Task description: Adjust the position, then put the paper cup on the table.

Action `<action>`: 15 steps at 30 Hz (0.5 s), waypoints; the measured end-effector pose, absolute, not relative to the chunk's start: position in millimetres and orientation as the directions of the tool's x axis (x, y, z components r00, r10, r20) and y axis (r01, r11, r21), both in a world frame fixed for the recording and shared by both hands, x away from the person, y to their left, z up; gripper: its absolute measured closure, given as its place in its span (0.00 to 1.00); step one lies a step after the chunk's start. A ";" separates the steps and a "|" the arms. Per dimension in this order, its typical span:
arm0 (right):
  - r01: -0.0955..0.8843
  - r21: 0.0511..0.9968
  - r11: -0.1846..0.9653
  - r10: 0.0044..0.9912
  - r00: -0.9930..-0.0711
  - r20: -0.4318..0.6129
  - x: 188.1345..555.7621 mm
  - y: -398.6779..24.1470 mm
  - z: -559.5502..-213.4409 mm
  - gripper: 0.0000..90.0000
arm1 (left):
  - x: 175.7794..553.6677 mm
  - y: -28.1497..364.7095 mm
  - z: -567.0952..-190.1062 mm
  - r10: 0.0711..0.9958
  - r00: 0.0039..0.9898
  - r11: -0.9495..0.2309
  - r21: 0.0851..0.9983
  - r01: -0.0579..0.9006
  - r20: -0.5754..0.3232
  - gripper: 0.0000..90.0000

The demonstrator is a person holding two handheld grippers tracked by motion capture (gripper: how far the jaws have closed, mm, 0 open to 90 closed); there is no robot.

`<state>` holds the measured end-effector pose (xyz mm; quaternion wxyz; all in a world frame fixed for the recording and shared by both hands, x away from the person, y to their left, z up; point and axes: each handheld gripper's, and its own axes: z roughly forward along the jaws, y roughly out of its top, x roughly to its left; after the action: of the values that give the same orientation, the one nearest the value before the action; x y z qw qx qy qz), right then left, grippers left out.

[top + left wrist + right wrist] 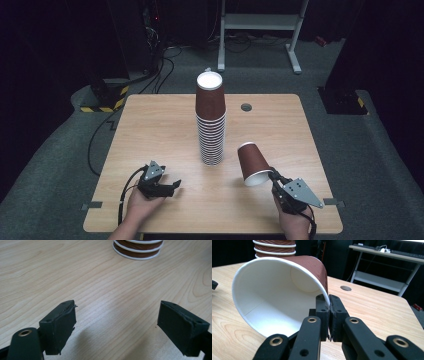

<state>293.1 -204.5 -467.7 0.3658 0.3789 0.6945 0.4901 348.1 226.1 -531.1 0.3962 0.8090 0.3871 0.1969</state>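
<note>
Right gripper (329,315), nearest the lens in its own view: jaws pinched together on the white rim of a brown paper cup (284,292), one pad inside the wall and one outside. This view looks into the cup's white interior; the high view shows instead its brown outside, tilted, base up and away from the hand, just right of the cup stack (210,120) on the wooden table (150,130). Left gripper (116,322): jaws spread, bare tabletop between them; the stack's bottom rims lie ahead.
</note>
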 end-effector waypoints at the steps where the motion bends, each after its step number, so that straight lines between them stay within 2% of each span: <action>1: 0.177 0.955 0.237 0.885 -0.445 -0.137 293.1 -205.5 -465.6 0.96 | 348.4 225.7 -531.6 0.782 0.623 -0.380 0.792 0.478 0.000 0.18; 15: 0.260 0.931 0.258 0.874 -0.474 -0.109 303.5 -213.8 -450.4 0.96 | 351.3 225.9 -533.0 0.786 0.618 -0.379 0.779 0.500 -0.014 0.21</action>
<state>303.5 -213.8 -450.4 0.3295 0.3929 0.7213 0.4657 351.3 225.9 -533.0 0.3910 0.8100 0.3970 0.1828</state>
